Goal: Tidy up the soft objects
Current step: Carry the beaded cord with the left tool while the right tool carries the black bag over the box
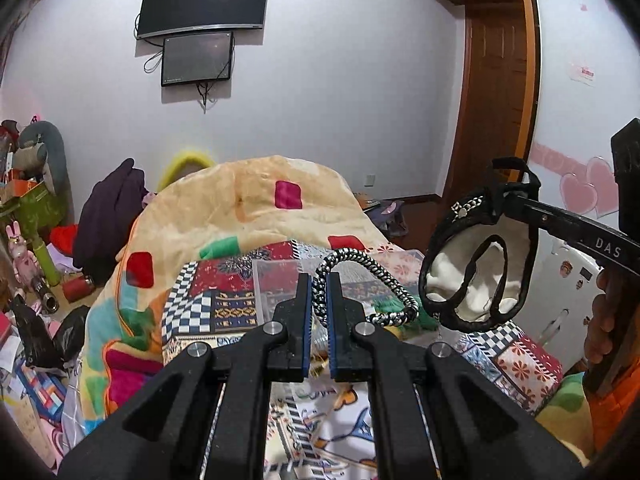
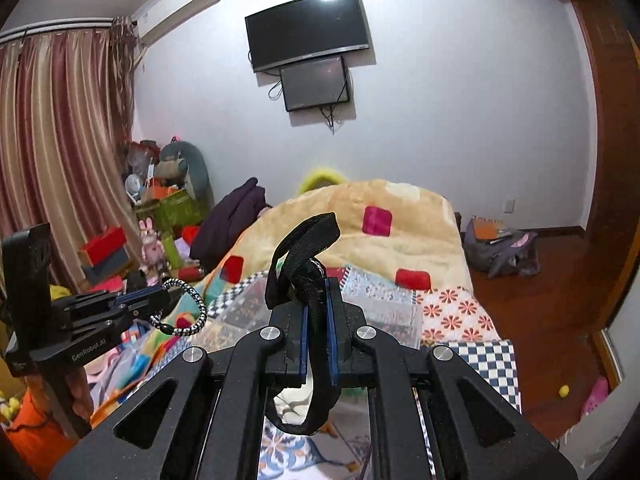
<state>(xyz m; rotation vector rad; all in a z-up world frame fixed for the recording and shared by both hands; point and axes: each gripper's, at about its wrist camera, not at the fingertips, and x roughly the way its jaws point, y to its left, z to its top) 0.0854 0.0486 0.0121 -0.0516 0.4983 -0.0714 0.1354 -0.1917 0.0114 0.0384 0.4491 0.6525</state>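
Note:
My left gripper (image 1: 319,280) is shut on a black-and-white braided cord loop (image 1: 362,270), held above the bed; it also shows in the right wrist view (image 2: 160,294) with the cord (image 2: 196,312) hanging from it. My right gripper (image 2: 319,284) is shut on a black fabric strap (image 2: 304,240) of a black pouch with a white lining (image 1: 476,276), which dangles from the gripper (image 1: 506,196) at the right of the left wrist view. A clear plastic box (image 1: 280,280) lies on the bed below both grippers.
A cream blanket with coloured squares (image 1: 248,208) is heaped on the patchwork bedspread (image 2: 452,312). Two screens (image 1: 200,4) hang on the far wall. Cluttered toys and boxes (image 1: 28,208) fill the left floor. A bag (image 2: 500,248) lies on the wooden floor at right.

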